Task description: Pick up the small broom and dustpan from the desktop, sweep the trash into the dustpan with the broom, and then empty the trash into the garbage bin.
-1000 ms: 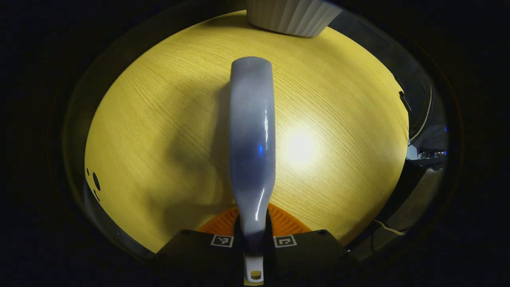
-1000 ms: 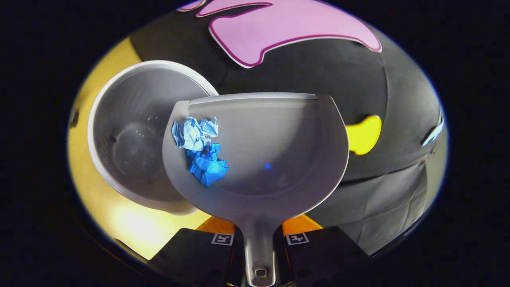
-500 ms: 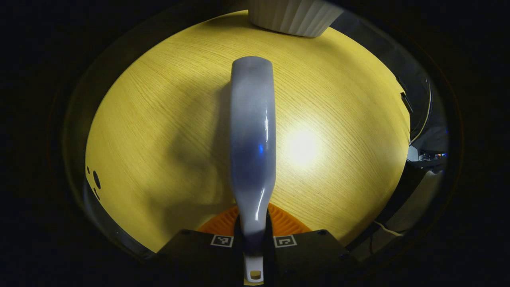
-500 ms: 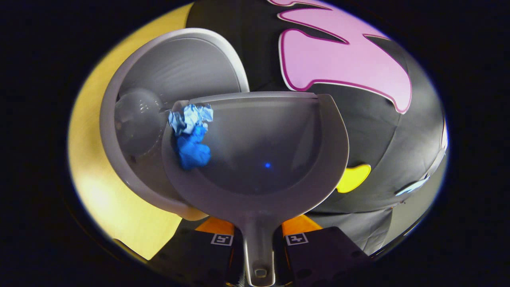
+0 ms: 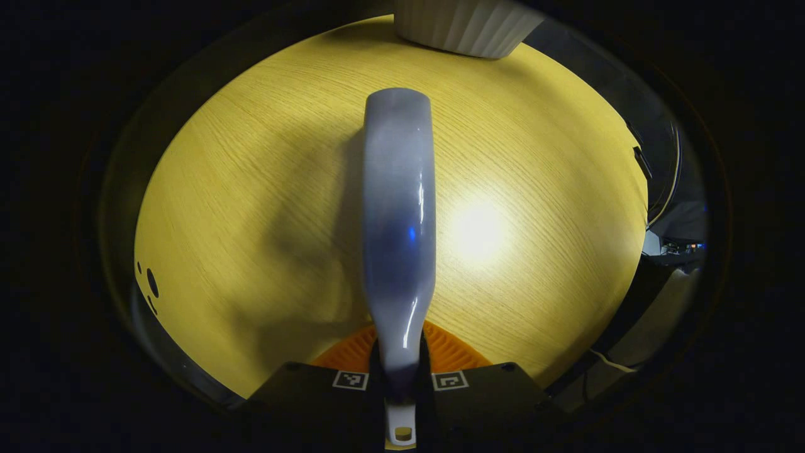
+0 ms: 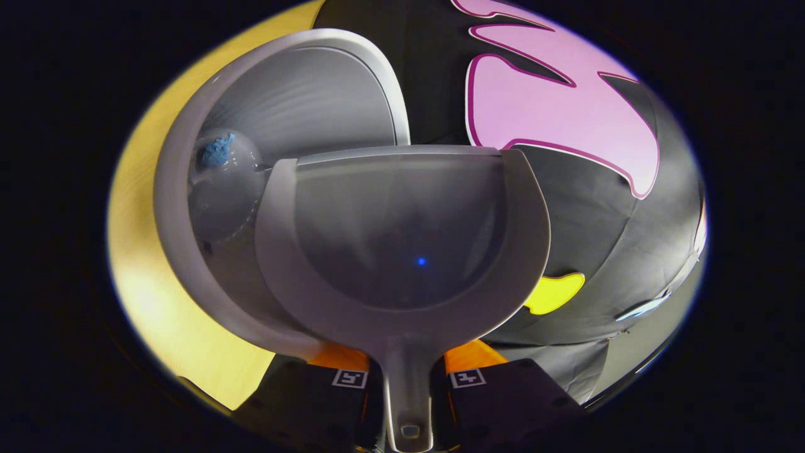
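In the right gripper view my right gripper [image 6: 407,384] is shut on the handle of the grey dustpan [image 6: 402,245], which is tilted over the white garbage bin [image 6: 302,100]. The pan's scoop holds nothing. A blue paper scrap [image 6: 217,151] lies at the bottom of the bin. In the left gripper view my left gripper [image 5: 400,380] is shut on the handle of the small grey broom [image 5: 398,207], held above the yellow wooden desktop [image 5: 251,189]. The broom's bristles are hidden from here. The bin's ribbed white wall [image 5: 465,25] stands at the far edge of the desk.
The desk's right edge [image 5: 638,189] drops off to dark equipment and cables [image 5: 673,245]. Three small dark holes [image 5: 149,286] mark the desk at the left. Behind the bin hangs the black booth wall [image 6: 597,239].
The dustpan tipped further toward the bin and both blue paper scraps slid off it; one now shows at the bin's bottom. The broom hand stayed nearly still.
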`<state>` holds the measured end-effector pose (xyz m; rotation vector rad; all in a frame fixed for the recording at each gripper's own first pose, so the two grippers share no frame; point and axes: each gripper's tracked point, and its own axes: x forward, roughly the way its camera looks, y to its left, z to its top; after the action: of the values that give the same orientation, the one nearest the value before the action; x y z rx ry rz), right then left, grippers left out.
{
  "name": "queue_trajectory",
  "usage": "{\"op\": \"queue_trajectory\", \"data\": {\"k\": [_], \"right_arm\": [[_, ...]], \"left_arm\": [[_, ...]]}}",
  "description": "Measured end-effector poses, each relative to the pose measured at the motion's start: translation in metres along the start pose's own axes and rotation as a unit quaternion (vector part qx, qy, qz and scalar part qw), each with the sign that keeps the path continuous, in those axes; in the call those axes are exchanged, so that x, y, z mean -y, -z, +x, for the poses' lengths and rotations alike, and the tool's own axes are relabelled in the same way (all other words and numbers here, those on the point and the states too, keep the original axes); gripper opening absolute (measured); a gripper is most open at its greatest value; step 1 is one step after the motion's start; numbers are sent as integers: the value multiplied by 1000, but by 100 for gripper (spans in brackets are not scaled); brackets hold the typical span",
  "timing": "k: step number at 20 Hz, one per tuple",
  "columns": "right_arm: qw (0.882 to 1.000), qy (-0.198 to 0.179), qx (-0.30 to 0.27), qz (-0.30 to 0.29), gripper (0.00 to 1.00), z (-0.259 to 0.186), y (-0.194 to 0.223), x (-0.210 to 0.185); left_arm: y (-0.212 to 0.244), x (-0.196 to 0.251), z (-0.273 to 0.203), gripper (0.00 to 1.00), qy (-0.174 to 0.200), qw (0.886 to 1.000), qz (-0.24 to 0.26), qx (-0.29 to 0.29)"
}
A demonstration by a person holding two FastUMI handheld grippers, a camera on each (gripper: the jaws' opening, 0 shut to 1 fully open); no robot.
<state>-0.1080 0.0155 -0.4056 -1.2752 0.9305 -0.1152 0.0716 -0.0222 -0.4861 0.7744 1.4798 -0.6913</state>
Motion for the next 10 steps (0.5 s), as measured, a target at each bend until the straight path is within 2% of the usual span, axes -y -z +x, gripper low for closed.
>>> {"op": "queue_trajectory", "data": {"k": [3,5,7,10], "right_arm": [[997,-46,-13,61,33,-1,5,-7],[986,-91,-26,136,33,-2,8,-11],[962,-146,-40,229,33,-4,8,-17],[902,-222,-58,365,33,-13,5,-19]], "left_arm": [[0,0,0,22,0,1000,-1,-2],[0,0,0,22,0,1000,-2,-2],[0,0,0,22,0,1000,-3,-2],[0,0,0,23,0,1000,-4,-1]]}}
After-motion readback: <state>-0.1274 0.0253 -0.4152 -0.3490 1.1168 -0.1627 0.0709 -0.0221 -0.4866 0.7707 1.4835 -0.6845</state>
